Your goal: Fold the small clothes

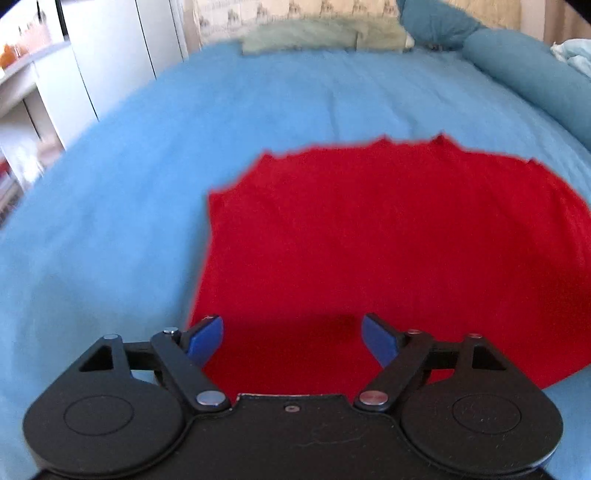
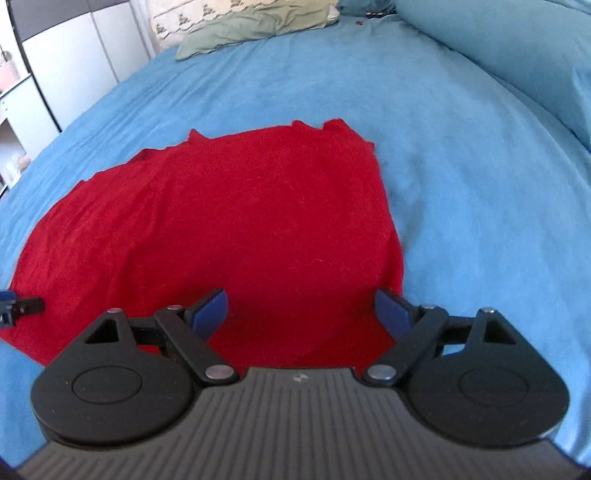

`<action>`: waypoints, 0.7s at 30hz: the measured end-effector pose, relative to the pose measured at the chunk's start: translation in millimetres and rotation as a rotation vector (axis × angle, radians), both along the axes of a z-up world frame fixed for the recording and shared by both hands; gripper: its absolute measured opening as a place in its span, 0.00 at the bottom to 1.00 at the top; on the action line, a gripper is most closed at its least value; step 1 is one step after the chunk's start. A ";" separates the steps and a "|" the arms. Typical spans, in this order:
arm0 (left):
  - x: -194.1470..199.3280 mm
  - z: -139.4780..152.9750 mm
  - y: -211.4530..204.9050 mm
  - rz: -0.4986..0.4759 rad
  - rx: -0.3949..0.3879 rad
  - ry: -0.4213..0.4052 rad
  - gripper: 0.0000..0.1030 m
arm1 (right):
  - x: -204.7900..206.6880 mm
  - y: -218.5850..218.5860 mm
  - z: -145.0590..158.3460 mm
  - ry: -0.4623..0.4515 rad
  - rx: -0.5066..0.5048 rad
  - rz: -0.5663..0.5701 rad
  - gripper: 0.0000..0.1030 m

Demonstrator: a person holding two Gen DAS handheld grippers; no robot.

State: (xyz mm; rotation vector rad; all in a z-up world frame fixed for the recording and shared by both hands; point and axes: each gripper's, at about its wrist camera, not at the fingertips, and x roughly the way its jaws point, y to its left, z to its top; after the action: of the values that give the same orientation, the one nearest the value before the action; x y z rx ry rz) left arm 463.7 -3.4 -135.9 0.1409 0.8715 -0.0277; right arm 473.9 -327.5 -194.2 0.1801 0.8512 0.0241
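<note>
— Nearest to us, what do we have?

— Our left gripper, blue pads spread wide apart with nothing between them, hanging over the near edge of the red garment. Its left pad sits about at the cloth's near left corner (the picture is blurred, so we cannot tell whether it touches).

— And on the other side?

— Our right gripper is likewise parted and empty, above the same near edge of the red garment. Its right pad lines up with the cloth's right border, near the near right corner. At the left edge of that view we catch a bit of the left gripper over the cloth.

— Where does the garment lie?

— Spread flat on the blue bedsheet, running away from both grippers toward the bed's middle, its far edge ragged.

— Farther on?

— Bare blue bedsheet, then a pale green pillow at the head edge, and a rolled blue duvet along the right edge.
</note>
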 end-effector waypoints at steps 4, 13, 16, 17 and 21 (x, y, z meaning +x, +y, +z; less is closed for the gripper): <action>-10.0 35.4 -17.0 -0.062 -0.057 -0.040 0.92 | -17.5 -13.7 34.4 -0.034 -0.009 0.016 1.00; 12.0 21.4 -85.7 -0.192 -0.046 0.012 0.95 | -12.8 -47.2 21.0 0.156 0.105 0.076 0.96; 20.5 9.1 -95.7 -0.186 -0.068 0.029 0.95 | -14.9 -53.6 3.9 0.171 0.129 0.060 0.96; 25.1 5.1 -99.7 -0.182 -0.070 0.032 0.95 | -15.4 -54.6 -0.1 0.161 0.136 0.057 0.95; 42.8 -5.2 -113.5 -0.167 -0.063 0.035 0.95 | -13.6 -56.0 -5.6 0.091 0.178 0.032 0.90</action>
State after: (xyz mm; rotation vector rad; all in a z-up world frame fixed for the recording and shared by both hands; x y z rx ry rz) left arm 506.5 -116.9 -141.1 0.1539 0.8911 -0.2143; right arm 460.2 -383.5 -199.8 0.3368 0.9429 0.1231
